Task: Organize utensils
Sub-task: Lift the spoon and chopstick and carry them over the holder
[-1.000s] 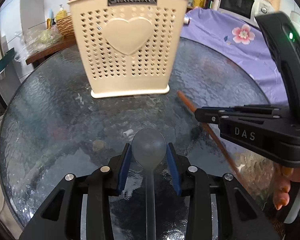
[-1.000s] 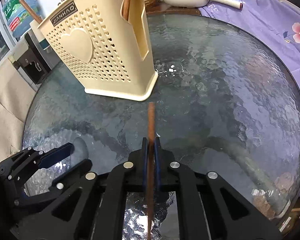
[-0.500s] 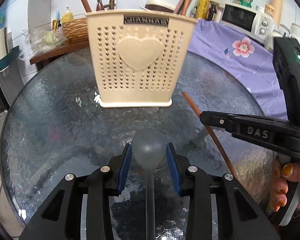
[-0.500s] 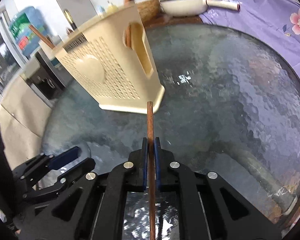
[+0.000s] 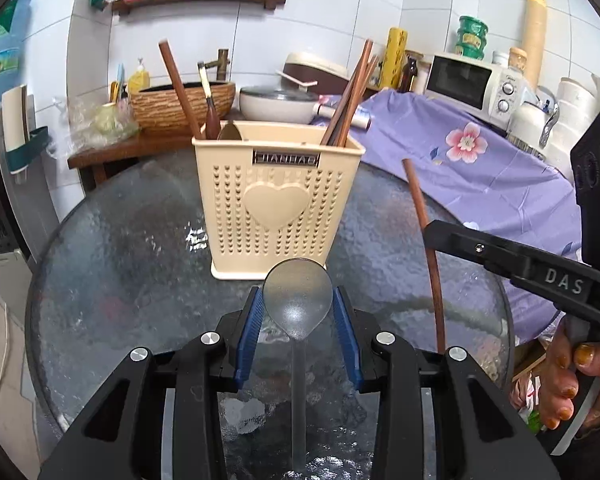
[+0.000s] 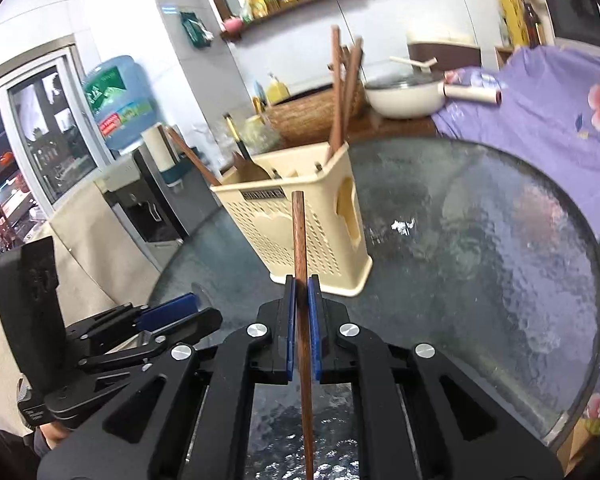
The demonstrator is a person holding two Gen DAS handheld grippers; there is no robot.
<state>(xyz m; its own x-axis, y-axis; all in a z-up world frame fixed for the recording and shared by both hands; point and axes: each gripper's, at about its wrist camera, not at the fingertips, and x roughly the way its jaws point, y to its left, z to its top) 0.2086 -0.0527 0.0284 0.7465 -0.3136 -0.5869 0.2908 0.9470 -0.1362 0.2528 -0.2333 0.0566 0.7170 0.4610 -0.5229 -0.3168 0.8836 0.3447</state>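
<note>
A cream perforated utensil holder [image 5: 278, 200] with a heart stands on the round glass table [image 5: 120, 248]; it also shows in the right wrist view [image 6: 312, 236]. Brown chopsticks [image 5: 350, 96] and spoon handles stick out of it. My left gripper [image 5: 298, 308] is shut on a translucent grey spoon [image 5: 298, 300], held above the table in front of the holder. My right gripper [image 6: 302, 292] is shut on a brown chopstick [image 6: 300, 248], raised and pointing up, to the right of the holder; the chopstick also shows in the left wrist view [image 5: 422, 216].
A purple floral cloth [image 5: 480, 176] covers furniture at the right. Behind the table are a woven basket [image 5: 180, 104], a white pan [image 5: 278, 106] and a microwave [image 5: 474, 82]. A water dispenser [image 6: 140, 184] stands at the left.
Both grippers have risen and tilted up with their utensils. The holder now looks farther and lower, its top rim and contents in view. The chopstick stands more upright.
</note>
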